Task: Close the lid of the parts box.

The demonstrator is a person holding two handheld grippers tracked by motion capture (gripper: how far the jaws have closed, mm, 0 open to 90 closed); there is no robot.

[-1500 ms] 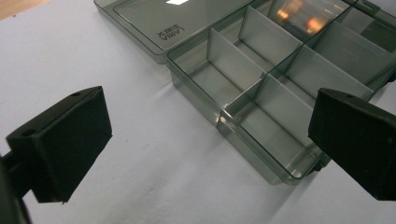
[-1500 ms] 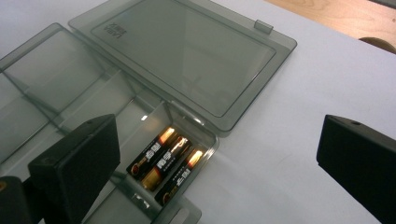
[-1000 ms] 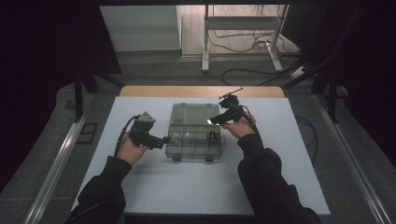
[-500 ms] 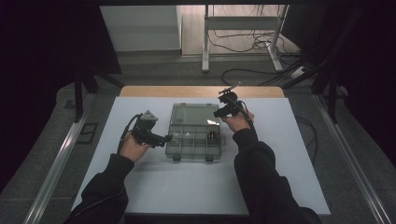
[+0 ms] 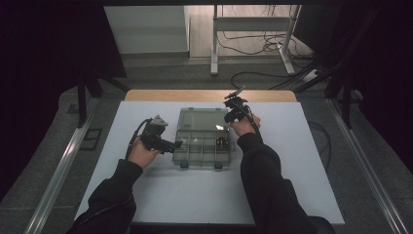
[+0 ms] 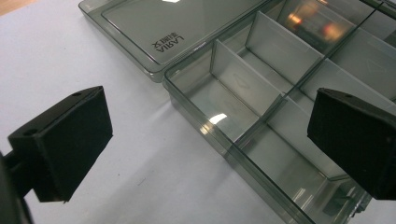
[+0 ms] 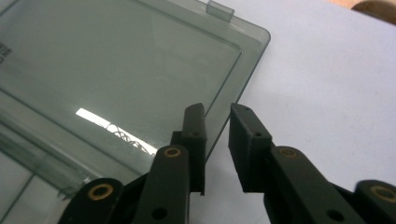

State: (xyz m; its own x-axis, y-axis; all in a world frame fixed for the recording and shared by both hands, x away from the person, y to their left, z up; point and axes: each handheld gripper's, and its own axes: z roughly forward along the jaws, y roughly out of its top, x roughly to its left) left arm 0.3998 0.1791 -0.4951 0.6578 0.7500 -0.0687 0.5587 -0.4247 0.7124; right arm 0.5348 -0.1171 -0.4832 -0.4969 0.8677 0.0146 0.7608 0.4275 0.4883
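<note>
**Right tongs narrowing at open lid edge**

Clear organizer box (image 5: pixel 202 146) sits mid-table (image 5: pixel 146 195), its lid (image 5: pixel 203 118) flipped flat behind the tray. Right tongs (image 7: pixel 216 149) hover over the lid's right edge; jaws have just been closing, a narrow gap left, edge runs under that gap, no grip visible. Left tongs (image 6: pixel 205 144) released, spread wide astride the tray's near-left corner, touching nothing. Small dark parts (image 5: pixel 221 141) lie in a right compartment.

A white table (image 5: pixel 160 204) carries an open clear compartment box (image 5: pixel 202 146), its lid (image 5: pixel 203 118) lying flat
</note>
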